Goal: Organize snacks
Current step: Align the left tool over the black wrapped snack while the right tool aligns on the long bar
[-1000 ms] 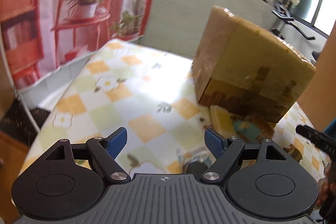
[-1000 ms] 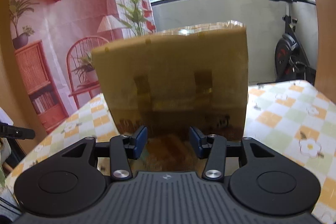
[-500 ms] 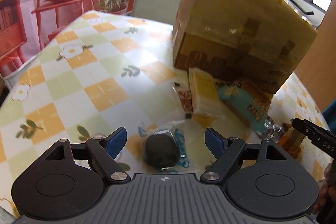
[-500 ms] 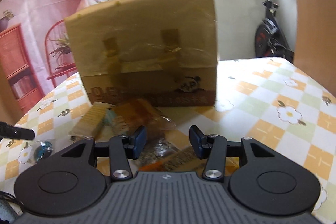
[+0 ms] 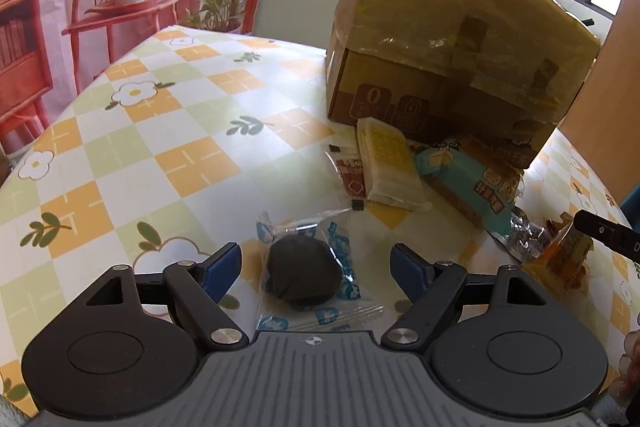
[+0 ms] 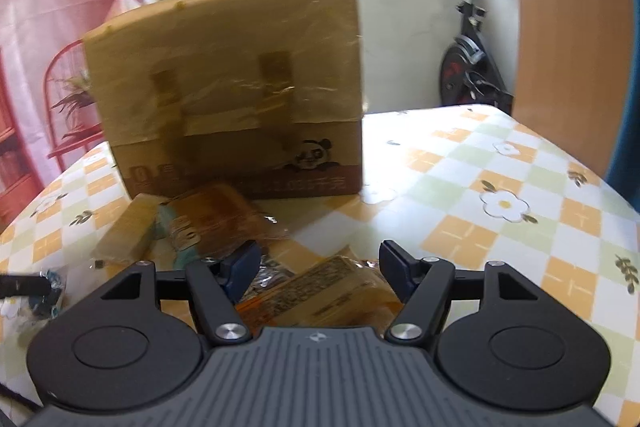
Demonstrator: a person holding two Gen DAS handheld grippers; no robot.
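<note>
A taped cardboard box [image 5: 448,43] stands on the checked tablecloth [image 5: 168,131], with snack packets lying in front of it. My left gripper [image 5: 316,267] is open, and a clear packet holding a dark round snack [image 5: 302,277] lies on the cloth between its blue pads without touching them. A pale yellow wafer pack [image 5: 388,159], a small red sachet [image 5: 352,179] and a teal bar [image 5: 468,183] lie further off. The jaws of my right gripper [image 6: 318,269] are opening over an orange packet [image 6: 332,295], which lies between them untouched. The box [image 6: 232,87] rises behind it.
The other gripper's black tip [image 5: 608,233] shows at the right edge of the left wrist view, above an orange packet [image 5: 560,255]. An exercise bike [image 6: 468,67] stands past the table's far edge. A wooden panel [image 6: 568,27] rises at the right. Bare cloth lies to the right [image 6: 500,207].
Both grippers have tipped down toward the table, so the snacks have come into view. My left gripper now straddles the dark snack packet. My right gripper's jaws have spread wider.
</note>
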